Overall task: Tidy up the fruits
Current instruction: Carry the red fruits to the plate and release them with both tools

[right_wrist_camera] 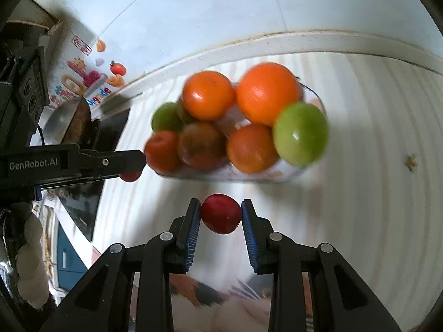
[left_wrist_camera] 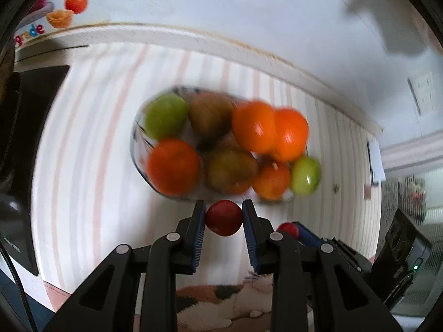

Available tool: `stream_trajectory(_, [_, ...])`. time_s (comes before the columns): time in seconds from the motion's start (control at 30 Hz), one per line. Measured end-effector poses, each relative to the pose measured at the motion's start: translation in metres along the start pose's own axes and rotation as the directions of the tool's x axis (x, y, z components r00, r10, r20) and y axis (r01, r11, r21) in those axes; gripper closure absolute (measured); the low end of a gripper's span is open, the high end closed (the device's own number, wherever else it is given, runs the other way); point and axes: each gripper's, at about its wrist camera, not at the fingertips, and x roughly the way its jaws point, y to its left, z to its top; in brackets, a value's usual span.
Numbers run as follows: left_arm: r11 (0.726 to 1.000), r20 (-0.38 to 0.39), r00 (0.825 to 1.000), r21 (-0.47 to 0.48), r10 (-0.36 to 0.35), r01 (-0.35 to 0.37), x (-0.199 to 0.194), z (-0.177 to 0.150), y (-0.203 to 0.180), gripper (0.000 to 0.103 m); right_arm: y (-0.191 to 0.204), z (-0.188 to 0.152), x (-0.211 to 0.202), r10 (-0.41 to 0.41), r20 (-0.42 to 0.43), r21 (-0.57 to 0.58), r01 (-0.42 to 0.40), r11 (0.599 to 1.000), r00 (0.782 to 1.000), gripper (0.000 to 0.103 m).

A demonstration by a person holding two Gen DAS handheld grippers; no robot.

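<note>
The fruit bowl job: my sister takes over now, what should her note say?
Left claw: shut on a small red fruit.
Right claw: shut on another small red fruit.
Both hang just short of the glass bowl, on the striped cloth.
Done: bowl holds orange, green and brownish fruits.
Left: probably place both red fruits in the bowl, which looks nearly full.

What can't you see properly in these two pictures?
- Left wrist view: the fruits in the glass bowl are smeared by motion blur, so the brownish ones can't be named.
- Right wrist view: the left gripper's red fruit is mostly hidden behind its finger.
- Left wrist view: the right gripper's red fruit is partly covered by the left gripper's arm.
- Both views: the bowl's bottom is hidden under piled fruit.
</note>
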Motion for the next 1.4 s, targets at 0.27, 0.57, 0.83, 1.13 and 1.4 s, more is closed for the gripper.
stream_trajectory(0.27, [0.995, -0.010, 1.000, -0.100, 0.021, -0.022, 0.005, 0.038, 0.045, 0.079, 0.025, 0.044, 0.019, 0.061, -0.012, 0.003, -0.061, 0.998, 0.998, 0.070])
stream_trajectory(0.57, [0.990, -0.032, 0.999, -0.140, -0.005, 0.000, 0.011, 0.039, 0.062, 0.079, -0.009, 0.065, -0.003, 0.105, 0.029, 0.159, -0.109, 0.981, 0.994, 0.070])
stream_trajectory(0.83, [0.993, -0.059, 0.994, -0.079, -0.091, 0.086, 0.027, 0.026, 0.018, 0.079, -0.070, 0.061, -0.008, 0.102, 0.020, 0.308, -0.104, 0.946, 0.995, 0.070])
stream_trajectory(1.13, [0.996, -0.048, 0.998, -0.071, -0.051, 0.048, 0.046, 0.003, 0.009, 0.079, -0.059, 0.035, 0.026, 0.139, -0.031, 0.347, -0.120, 0.930, 0.990, 0.070])
stream_trajectory(1.4, [1.000, -0.035, 0.999, -0.011, 0.021, -0.021, 0.064, -0.008, 0.008, 0.079, -0.021, 0.026, 0.043, -0.057, 0.005, 0.111, 0.056, 0.992, 0.998, 0.070])
